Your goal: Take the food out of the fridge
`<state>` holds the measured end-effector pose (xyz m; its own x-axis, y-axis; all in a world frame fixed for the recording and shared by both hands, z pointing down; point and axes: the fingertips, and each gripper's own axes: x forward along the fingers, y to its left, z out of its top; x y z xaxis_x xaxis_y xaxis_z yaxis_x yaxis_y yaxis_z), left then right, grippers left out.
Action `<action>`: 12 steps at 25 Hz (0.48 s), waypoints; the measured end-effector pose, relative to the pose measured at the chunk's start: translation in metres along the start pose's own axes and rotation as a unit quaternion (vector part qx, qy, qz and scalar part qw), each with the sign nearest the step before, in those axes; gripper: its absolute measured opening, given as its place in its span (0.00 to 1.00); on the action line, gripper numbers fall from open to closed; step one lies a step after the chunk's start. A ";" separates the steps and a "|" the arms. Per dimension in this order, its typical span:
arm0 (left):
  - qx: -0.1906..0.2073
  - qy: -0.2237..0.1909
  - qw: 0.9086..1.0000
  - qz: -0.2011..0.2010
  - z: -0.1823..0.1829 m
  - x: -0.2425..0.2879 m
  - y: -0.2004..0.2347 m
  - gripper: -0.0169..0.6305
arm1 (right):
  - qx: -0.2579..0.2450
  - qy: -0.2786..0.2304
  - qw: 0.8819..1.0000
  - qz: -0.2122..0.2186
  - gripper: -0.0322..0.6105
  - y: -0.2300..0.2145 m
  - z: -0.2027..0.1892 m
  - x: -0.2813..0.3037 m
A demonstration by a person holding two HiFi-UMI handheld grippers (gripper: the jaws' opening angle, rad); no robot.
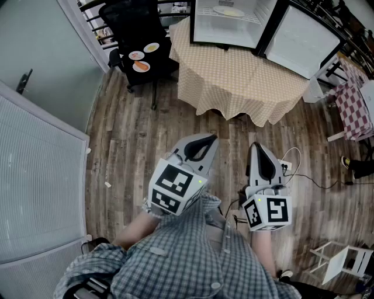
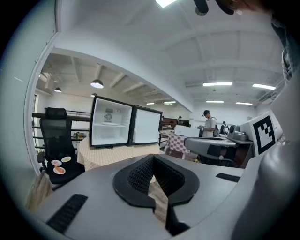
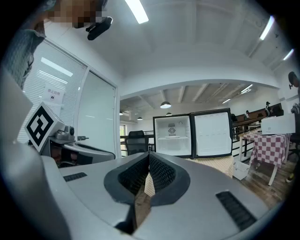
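One: Closest to the lens, at the bottom of the head view, is the person's checked shirt (image 1: 175,263). Just above it sit the two claws.

Two: How do the claws stand?

One: The left gripper (image 1: 205,140) has its jaws pressed together with nothing between them. Its own view (image 2: 153,158) shows the ribbed pads meeting at the tip. The right gripper (image 1: 259,147) looks the same in its own view (image 3: 149,155): jaws together, holding nothing, touching nothing.

Two: And the food?

One: One plate (image 1: 229,11) with something pale yellow on it lies on a shelf inside the fridge (image 1: 201,23), at the top centre of the frame. The door (image 1: 304,41) hangs wide to the right. That plate is well apart from both claws, with the table (image 1: 234,82) in its checked cloth and a stretch of wooden floor (image 1: 146,146) between.

Two: Counts?

One: Two claws, one fridge, one plate inside it. At the upper left, one black chair (image 1: 131,23) carries three more plates on its seat: (image 1: 136,55), (image 1: 151,47) and (image 1: 141,66).
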<state>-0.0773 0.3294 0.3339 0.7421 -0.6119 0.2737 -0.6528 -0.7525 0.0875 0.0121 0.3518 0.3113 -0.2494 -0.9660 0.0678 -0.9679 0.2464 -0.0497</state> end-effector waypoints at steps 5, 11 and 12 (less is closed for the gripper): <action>0.000 0.000 1.000 0.000 0.001 -0.002 0.001 0.04 | 0.008 0.001 1.000 0.002 0.06 0.001 0.001 0.000; -0.003 0.001 1.000 -0.005 0.001 -0.005 0.003 0.04 | 0.011 0.007 1.000 0.001 0.06 0.005 0.000 0.001; -0.002 0.000 1.000 -0.005 0.001 -0.006 0.003 0.04 | 0.013 0.007 1.000 0.002 0.06 0.006 0.000 0.001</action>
<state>-0.0834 0.3300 0.3316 0.7491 -0.6040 0.2721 -0.6454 -0.7580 0.0945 0.0064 0.3521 0.3111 -0.2537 -0.9638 0.0815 -0.9658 0.2479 -0.0754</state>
